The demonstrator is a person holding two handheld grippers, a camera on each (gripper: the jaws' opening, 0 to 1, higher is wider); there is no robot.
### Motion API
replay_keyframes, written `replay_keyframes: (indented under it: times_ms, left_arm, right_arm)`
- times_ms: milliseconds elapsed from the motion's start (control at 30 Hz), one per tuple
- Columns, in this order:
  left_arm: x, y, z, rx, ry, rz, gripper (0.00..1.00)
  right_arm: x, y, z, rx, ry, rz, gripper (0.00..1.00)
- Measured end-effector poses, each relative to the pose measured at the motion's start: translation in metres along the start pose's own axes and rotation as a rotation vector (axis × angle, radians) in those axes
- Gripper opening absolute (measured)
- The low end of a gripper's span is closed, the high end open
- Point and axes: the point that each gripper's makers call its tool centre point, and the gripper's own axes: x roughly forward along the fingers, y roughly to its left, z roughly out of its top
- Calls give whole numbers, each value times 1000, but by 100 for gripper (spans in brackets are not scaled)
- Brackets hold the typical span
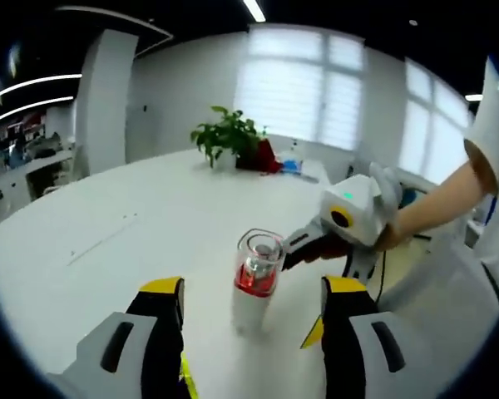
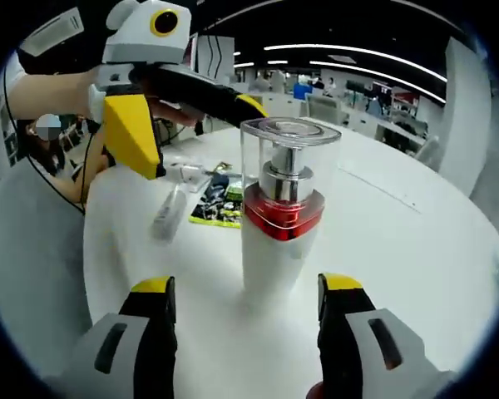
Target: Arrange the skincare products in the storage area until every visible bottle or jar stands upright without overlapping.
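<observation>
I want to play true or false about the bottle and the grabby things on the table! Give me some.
1. The pump bottle stands upright on the white table. True.
2. The bottle has a blue band. False: the band is red.
3. The right gripper is squeezing the bottle. False: its fingers stand open on either side of it.
4. A green plant sits far back on the table. True.
5. The bottle's cap is clear. True.

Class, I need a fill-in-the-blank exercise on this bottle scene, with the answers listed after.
1. The pump bottle stands ____ on the white table.
2. The band under its clear cap is ____.
3. The right gripper has its fingers ____, one each side of the bottle.
4. The potted plant has ____ leaves.

Answers: upright; red; open; green
</observation>
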Motion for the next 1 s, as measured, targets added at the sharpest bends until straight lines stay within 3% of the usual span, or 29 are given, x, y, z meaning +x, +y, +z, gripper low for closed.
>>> replay_keyframes:
  times_ms: [167, 267, 600, 800, 1000]
  left_arm:
    - [-23, 6, -9, -49, -15, 69, 70]
    - [-36, 11, -24, -73, -2, 109, 73]
    - [-77, 7, -58, -146, 14, 191, 81]
    - [-109, 0, -70, -175, 13, 255, 86]
    - [-132, -3, -84, -198, 0, 321, 92]
  right_arm:
    - [-13, 12, 2, 33, -19, -34, 71]
    - [-16, 14, 3, 66, -32, -52, 74]
    - [-28, 25, 9, 86, -31, -78, 80]
    - [-42, 34, 18, 105, -44, -89, 82]
    - [-44, 40, 12, 123, -28, -91, 85]
